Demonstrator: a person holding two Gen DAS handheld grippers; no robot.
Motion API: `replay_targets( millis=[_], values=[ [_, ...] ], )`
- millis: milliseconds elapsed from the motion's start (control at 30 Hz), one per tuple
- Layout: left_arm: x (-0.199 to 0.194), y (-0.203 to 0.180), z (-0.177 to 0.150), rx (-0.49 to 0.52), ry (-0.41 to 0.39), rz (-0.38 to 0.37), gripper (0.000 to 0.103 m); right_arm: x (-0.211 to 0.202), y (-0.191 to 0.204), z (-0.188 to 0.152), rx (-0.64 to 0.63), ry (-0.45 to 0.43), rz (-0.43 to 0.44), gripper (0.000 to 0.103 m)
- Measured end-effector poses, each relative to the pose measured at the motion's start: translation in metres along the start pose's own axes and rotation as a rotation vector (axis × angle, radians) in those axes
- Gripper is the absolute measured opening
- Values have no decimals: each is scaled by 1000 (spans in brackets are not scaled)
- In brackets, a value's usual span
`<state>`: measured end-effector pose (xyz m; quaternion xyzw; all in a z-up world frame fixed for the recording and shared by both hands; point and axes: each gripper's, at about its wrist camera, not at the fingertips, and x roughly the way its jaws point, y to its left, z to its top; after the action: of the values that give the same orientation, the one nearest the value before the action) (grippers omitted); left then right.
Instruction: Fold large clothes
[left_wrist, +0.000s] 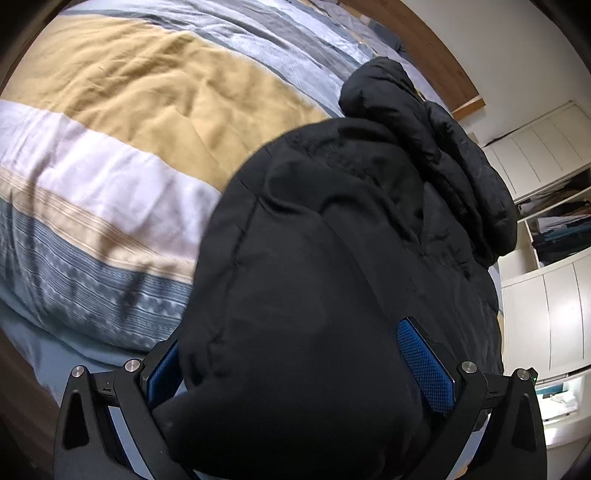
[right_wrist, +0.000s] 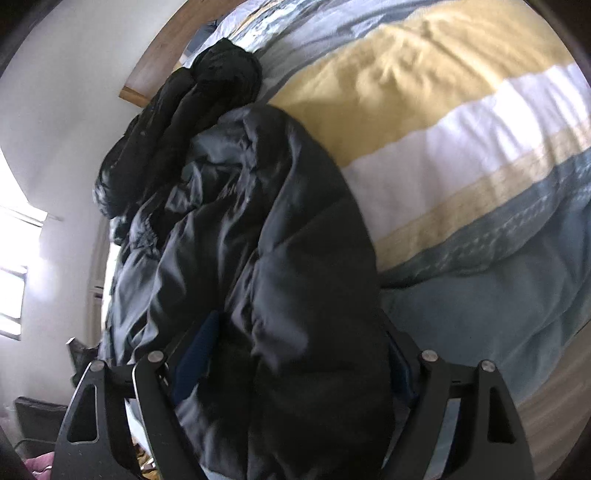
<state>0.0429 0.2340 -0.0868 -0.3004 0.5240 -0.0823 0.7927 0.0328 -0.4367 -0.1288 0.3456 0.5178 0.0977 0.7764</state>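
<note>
On the bed: black puffer jacket (left_wrist: 332, 258) bunched over the striped duvet (left_wrist: 110, 110), its hood toward 12 o'clock.
Left gripper (left_wrist: 295, 373): jaws clamped on padded fabric.
Right gripper (right_wrist: 295, 369): jaws holding another thick bunch.
Progress: early, I'd judge; lining exposed, no tidy fold yet.

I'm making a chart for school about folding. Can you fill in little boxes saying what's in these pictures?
garment: black puffy jacket, bunched up, not flat
lies on: striped bedcover with yellow, white and blue bands
left gripper: jacket fabric fills the gap between its blue pads
right gripper: jacket fabric bulges between its fingers too
jacket lining: shiny grey inside shows in the right wrist view
far end of jacket: rolled lump near the wooden headboard
fold state: not yet folded neatly
</note>
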Motion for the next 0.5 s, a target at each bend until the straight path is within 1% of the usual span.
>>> replay_targets(
  millis=[67, 200, 233, 300, 333, 400, 500],
  values=[
    [1, -4, -1, -4, 7, -17, 102, -1, 1, -3, 0, 8, 44, 81],
    [-1, -8, -2, -8, 16, -35, 102, -3, 10, -7, -29, 5, 98, 81],
    [-2, -9, -3, -8, 16, -42, 100, -3, 13, -8, -37, 3, 110, 81],
    [-5, -12, -5, -8, 11, -54, 92, -5, 17, -11, -49, -2, 144, 80],
    [-6, -13, -5, -8, 9, -58, 90, -5, 18, -12, -54, -2, 160, 80],
    [-9, -14, -7, -12, 1, -68, 80, -6, 23, -13, -69, -3, 174, 80],
    [-14, -11, -10, -27, -9, -81, 68, -8, 24, -15, -73, -15, 193, 78]
  ],
)
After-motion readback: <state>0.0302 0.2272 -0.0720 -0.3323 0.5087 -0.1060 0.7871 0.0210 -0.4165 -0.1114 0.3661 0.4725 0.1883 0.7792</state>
